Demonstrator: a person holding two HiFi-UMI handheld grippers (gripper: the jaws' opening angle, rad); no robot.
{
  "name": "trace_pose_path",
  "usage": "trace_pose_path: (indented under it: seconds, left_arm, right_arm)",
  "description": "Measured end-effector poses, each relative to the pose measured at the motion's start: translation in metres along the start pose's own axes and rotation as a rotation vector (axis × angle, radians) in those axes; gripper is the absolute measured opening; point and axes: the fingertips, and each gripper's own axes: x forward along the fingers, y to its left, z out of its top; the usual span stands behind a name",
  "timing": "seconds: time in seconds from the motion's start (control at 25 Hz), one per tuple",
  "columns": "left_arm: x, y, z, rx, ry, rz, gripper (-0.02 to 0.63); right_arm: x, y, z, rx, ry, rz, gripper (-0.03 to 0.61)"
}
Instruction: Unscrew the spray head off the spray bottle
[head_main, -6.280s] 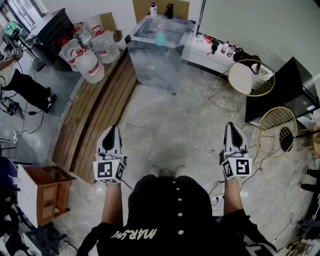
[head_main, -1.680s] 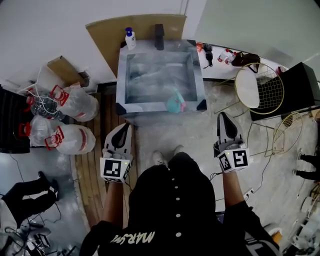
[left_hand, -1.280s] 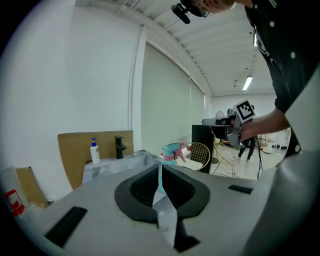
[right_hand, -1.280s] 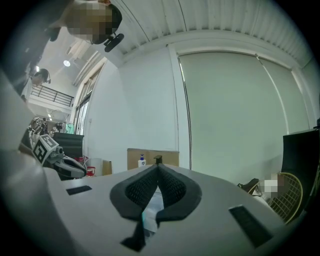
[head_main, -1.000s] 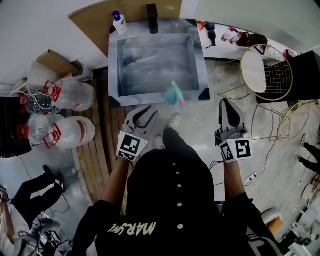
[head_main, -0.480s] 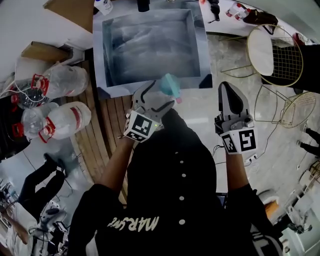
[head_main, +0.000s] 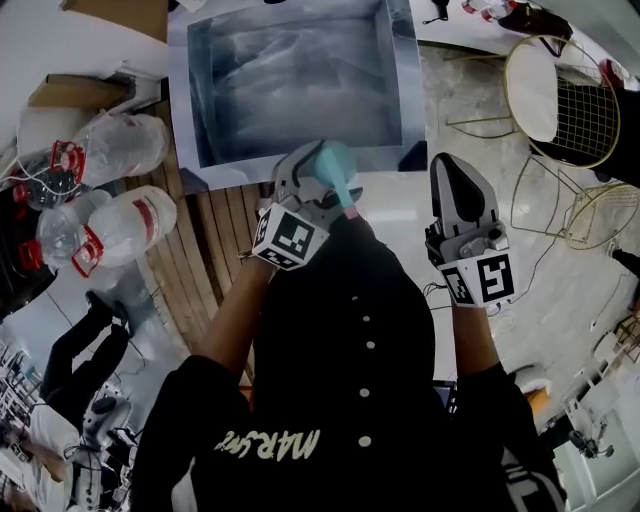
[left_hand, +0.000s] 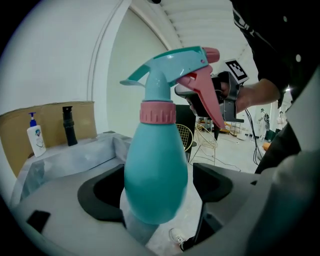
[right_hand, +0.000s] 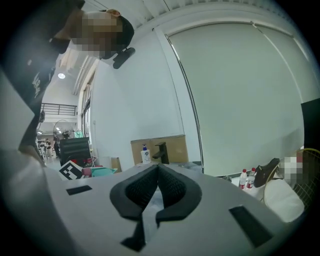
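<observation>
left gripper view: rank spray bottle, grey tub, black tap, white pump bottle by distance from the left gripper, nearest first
1. spray bottle: centre, between the jaws of the left gripper, which have just been opening; not gripped.
2. grey tub: left, just behind.
3. black tap and white pump bottle: far left, at the tub's back edge; too close to call.

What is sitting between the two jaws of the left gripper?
The teal spray bottle: in the left gripper view its body stands between the left gripper's jaws, which have just been opening and are not clamped on it.
</observation>
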Motion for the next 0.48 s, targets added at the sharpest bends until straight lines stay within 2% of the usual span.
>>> trace_pose_path:
  seconds: [0.28, 0.48]
  left_arm:
    - [0.009, 0.007, 0.0, -0.01, -0.005, -0.004, 0.41]
    - [0.01, 0.008, 0.0, -0.012, -0.012, 0.001, 0.41]
  right_arm:
    - [0.014, 0.017, -0.004, -0.002, 0.014, 0.071, 0.014]
    - [0.021, 0.034, 0.007, -0.017, 0.003, 0.125, 0.014]
